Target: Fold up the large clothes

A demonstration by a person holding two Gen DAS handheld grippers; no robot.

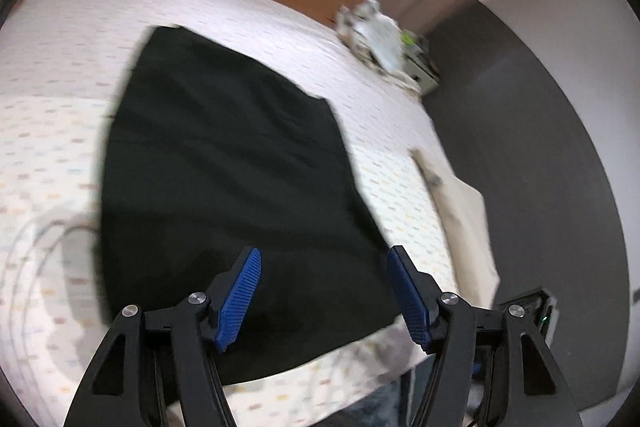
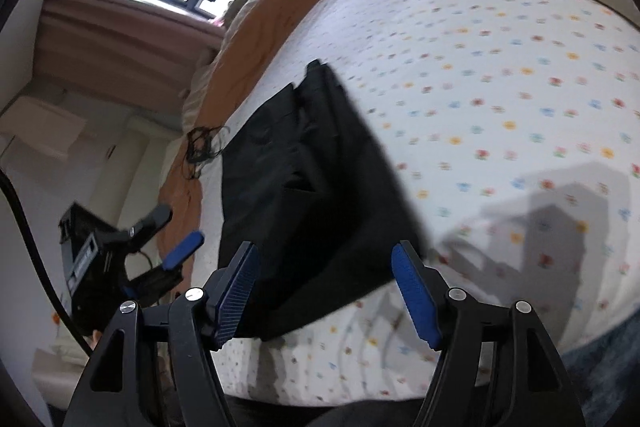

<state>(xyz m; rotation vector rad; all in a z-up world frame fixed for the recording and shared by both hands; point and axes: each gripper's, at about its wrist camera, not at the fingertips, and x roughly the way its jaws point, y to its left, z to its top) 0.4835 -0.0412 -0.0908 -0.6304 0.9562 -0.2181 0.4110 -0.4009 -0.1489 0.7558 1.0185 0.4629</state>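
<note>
So the folded black cloth garment (image 1: 224, 183) lay flat on the white flower-print bed sheet (image 2: 500, 67), near its front edge. Both the left gripper (image 1: 322, 291) and right gripper (image 2: 324, 291) hung above it, jaws spread wide, gripping nothing.

No text, label, brand, number or sign can be read in either wrist view.

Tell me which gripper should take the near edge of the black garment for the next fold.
Probably the left gripper: its open jaws hang directly over the black garment near its front hem. The right gripper, also open, straddles only a corner, half over the bedsheet.
</note>
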